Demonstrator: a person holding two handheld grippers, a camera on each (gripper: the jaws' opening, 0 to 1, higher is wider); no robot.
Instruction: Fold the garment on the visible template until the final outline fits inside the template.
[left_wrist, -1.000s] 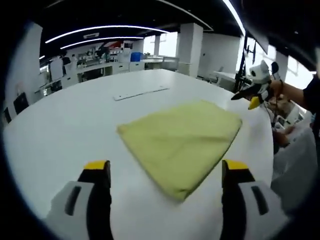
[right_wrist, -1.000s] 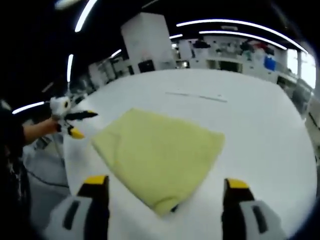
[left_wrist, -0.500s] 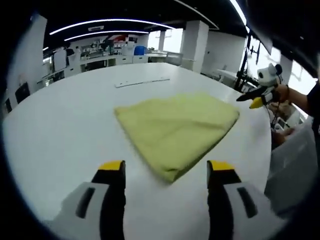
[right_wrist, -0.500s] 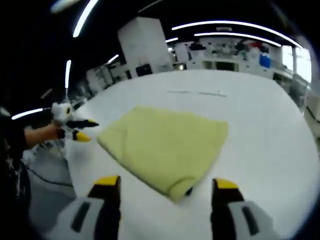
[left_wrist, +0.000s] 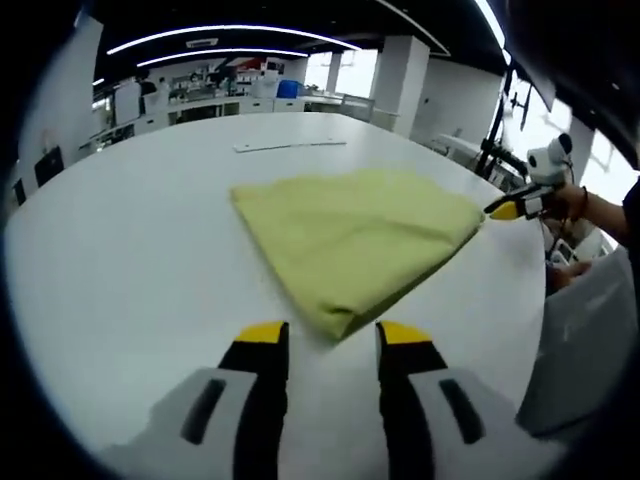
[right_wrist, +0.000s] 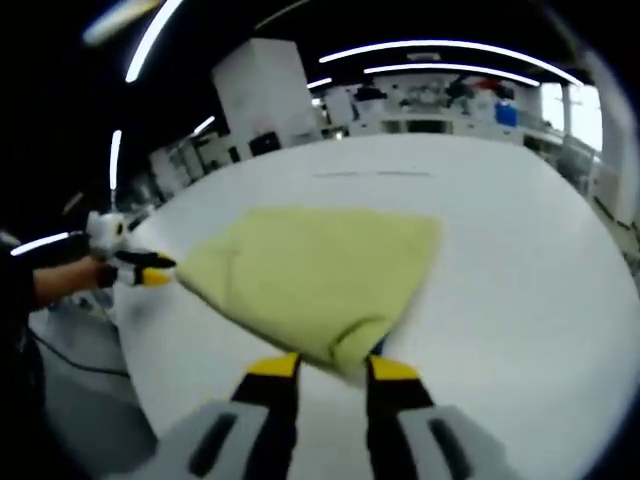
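Yellow-tipped right gripper (right_wrist: 333, 368) narrower, nearer garment (right_wrist: 315, 272)

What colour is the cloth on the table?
Pale yellow-green; the cloth shows best in the left gripper view.

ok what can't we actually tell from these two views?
- Template: no outline visible on the table; the cloth may cover it.
- Right gripper: whether its tips touch the cloth corner, which lies right at them.
- Layers under the cloth's top sheet: hidden by it.
- Thin strip on the far table: too small to identify.
- Left gripper: jaws narrowed, nothing between.
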